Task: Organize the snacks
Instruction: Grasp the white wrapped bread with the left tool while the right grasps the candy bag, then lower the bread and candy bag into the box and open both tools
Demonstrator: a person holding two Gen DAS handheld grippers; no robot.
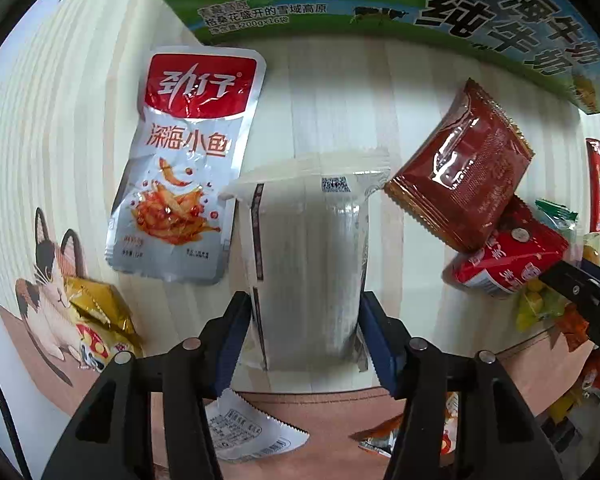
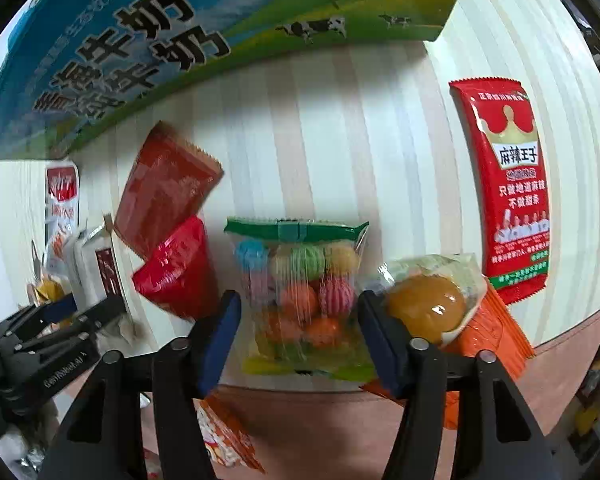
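A silver-white snack packet (image 1: 308, 248) stands between the fingers of my left gripper (image 1: 304, 300). Both blue pads press on its sides, so the gripper is shut on it. In the right wrist view, a clear bag of coloured candy balls (image 2: 300, 292) with a green top strip lies on the striped table (image 2: 320, 140). My right gripper (image 2: 298, 298) is shut on it, with a pad against each side. The left gripper's black frame (image 2: 60, 320) and its white packet (image 2: 96, 268) show at that view's left edge.
A milk carton box (image 1: 380, 0) runs along the back. Around the two held packets lie a silver fish-snack packet (image 1: 184, 168), a brown packet (image 1: 460, 172), a red packet (image 1: 508, 256), a long red packet (image 2: 512, 192), a yellow jelly pack (image 2: 428, 304) and an orange packet (image 2: 496, 332). A cat-print mat (image 1: 40, 280) covers the near edge.
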